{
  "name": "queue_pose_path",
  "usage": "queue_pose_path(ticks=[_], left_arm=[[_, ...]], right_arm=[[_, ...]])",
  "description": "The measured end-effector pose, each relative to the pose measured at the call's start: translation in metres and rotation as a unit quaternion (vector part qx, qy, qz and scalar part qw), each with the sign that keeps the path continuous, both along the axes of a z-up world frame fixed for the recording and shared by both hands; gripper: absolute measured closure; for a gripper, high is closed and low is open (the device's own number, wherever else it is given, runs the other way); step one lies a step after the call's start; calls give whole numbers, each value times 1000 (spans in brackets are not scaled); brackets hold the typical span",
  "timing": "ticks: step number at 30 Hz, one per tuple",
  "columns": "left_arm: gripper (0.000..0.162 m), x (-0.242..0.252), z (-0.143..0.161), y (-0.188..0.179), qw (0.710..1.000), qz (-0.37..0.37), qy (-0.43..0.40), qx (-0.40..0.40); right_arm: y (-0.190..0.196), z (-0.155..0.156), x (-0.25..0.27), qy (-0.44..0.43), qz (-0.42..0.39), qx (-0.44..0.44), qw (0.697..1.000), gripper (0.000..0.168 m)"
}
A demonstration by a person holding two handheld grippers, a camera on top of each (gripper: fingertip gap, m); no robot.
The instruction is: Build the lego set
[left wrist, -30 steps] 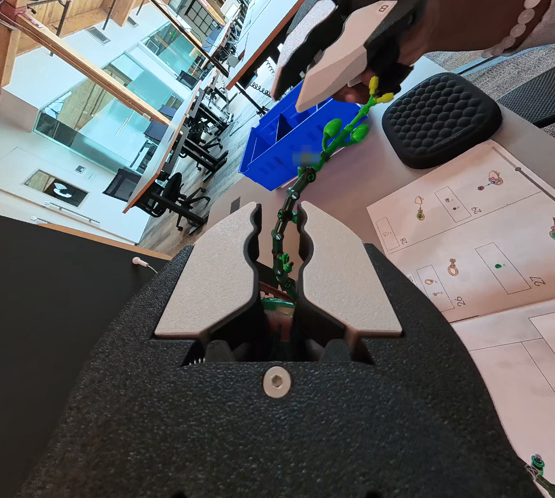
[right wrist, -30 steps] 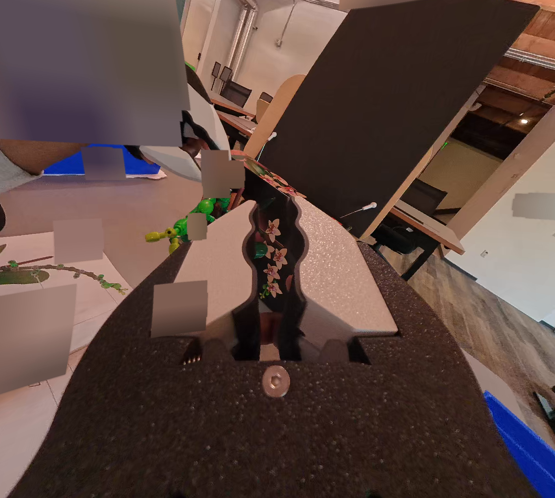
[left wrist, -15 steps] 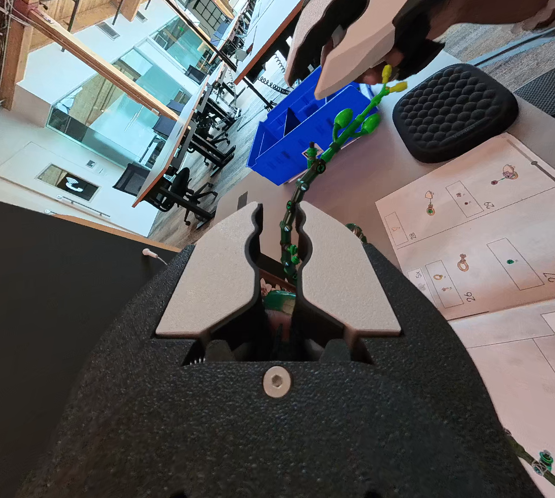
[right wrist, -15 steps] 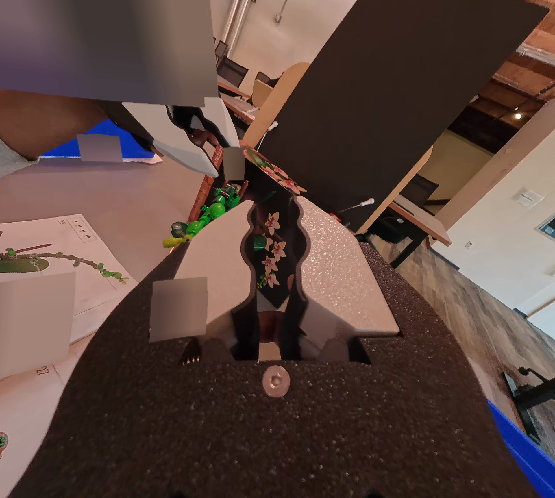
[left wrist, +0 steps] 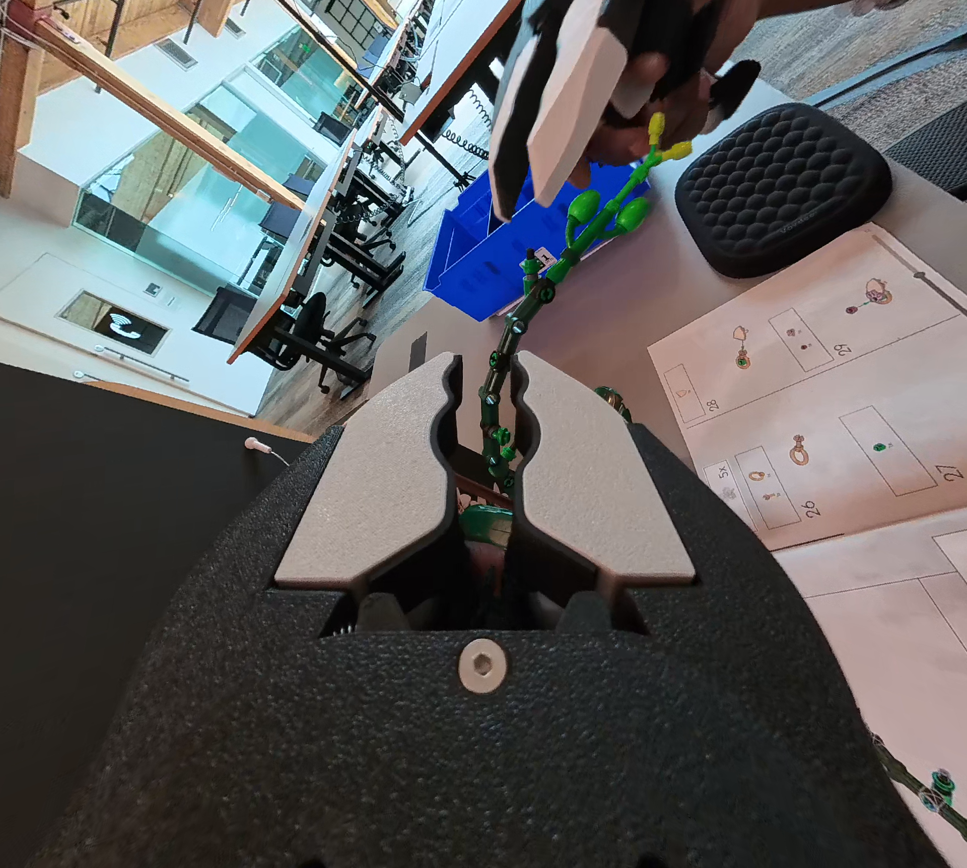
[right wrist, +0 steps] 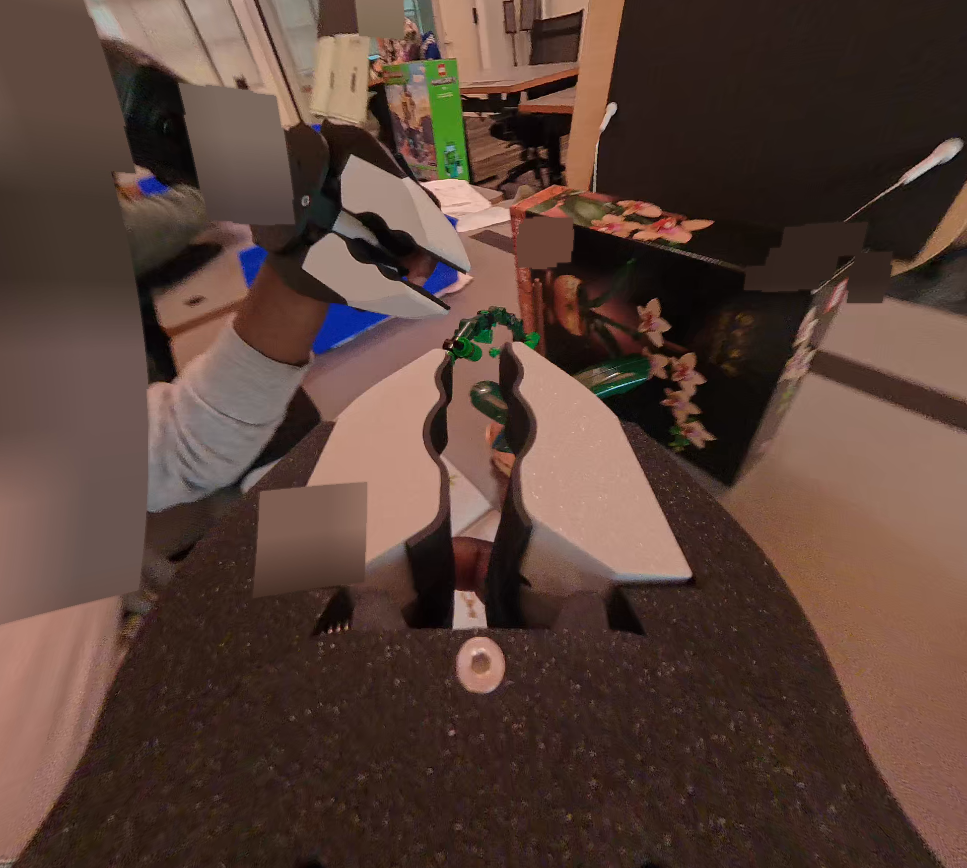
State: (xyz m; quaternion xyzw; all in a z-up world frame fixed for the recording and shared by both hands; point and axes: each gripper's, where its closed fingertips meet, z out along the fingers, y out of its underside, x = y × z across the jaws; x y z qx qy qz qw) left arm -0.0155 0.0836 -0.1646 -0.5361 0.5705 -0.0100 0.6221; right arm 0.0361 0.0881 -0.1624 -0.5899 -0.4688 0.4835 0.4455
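Observation:
A green lego plant stem (left wrist: pixel 523 314) with light green buds and yellow tips stands up from the table. In the left wrist view it runs through the narrow gap of my left gripper (left wrist: pixel 487 361), whose fingers do not press on it. My right gripper (left wrist: pixel 523 207) hangs above the stem's top, slightly open and empty, with the hand's fingers close to the yellow tips. In the right wrist view the stem (right wrist: pixel 497 319) arches just beyond my right gripper (right wrist: pixel 475 351), and a green leaf shows through its gap. My left gripper (right wrist: pixel 458 288) is up left of the stem, fingers parted.
An open instruction booklet (left wrist: pixel 837 398) lies on the table at the right. A black padded rest (left wrist: pixel 779 183) and a blue bin (left wrist: pixel 471 267) lie beyond the stem. The flower-printed lego box (right wrist: pixel 654 345) stands right of the stem, before a black board (right wrist: pixel 785 31). Some 6 cm of space lies between my two pairs of fingers.
The right gripper has swung round and now faces the lego box, with its view blurred. In the left wrist view it has come closer over the stem's top. My left gripper has hardly moved.

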Motion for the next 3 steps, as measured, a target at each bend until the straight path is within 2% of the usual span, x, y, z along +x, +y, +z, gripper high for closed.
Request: queue_pose_path(ticks=[1, 3], left_arm=[[146, 0, 1, -1, 1000, -2, -1, 1], [146, 2, 2, -2, 1000, -5, -3, 4]], right_arm=[[1, -2, -2, 4, 12, -32, 999, 153], [-1, -5, -8, 11, 41, -97, 994, 154]])
